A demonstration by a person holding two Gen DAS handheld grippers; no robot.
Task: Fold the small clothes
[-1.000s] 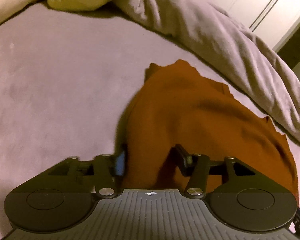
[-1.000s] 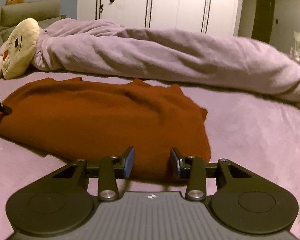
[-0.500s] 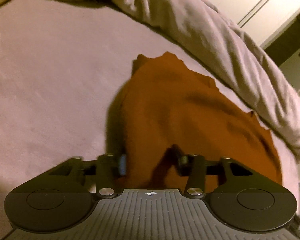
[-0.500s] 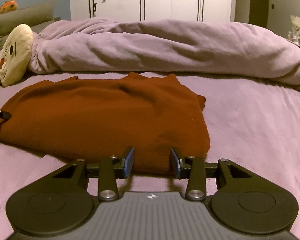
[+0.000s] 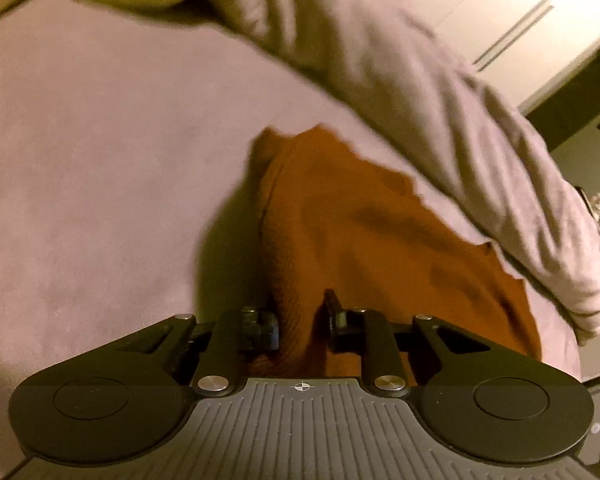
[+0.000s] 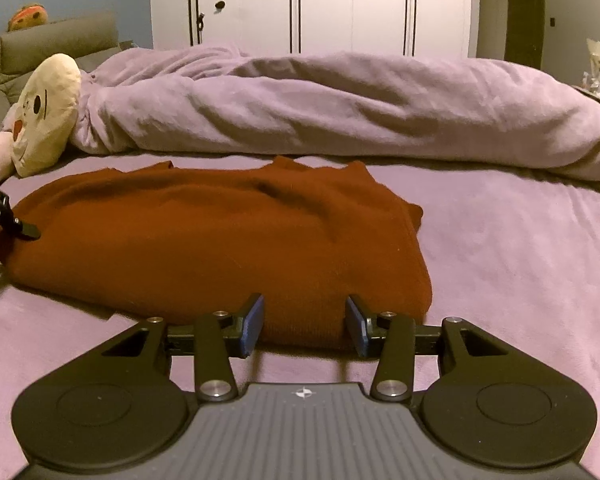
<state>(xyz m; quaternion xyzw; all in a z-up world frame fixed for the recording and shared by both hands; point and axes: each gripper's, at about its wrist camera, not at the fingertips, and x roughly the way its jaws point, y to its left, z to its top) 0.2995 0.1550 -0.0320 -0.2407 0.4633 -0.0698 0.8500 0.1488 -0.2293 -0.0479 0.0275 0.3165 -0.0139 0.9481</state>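
Rust-brown knit garment [image 6: 220,240] lies flat mid-bed on the lilac bedsheet [image 6: 520,260], long axis running left to right. The left gripper [image 5: 302,320] is closing on its left end; the right gripper [image 6: 304,324], opening, straddles the near hem's right corner.

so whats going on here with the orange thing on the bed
A person is folding a rust-orange garment on a purple bed, using a handheld gripper in each hand. The left gripper is closing on the garment's left end, with cloth between its fingers. The right gripper sits at the near edge; its jaws are opening, straddling the hem without pinching it. A rumpled duvet and a plush toy lie behind.
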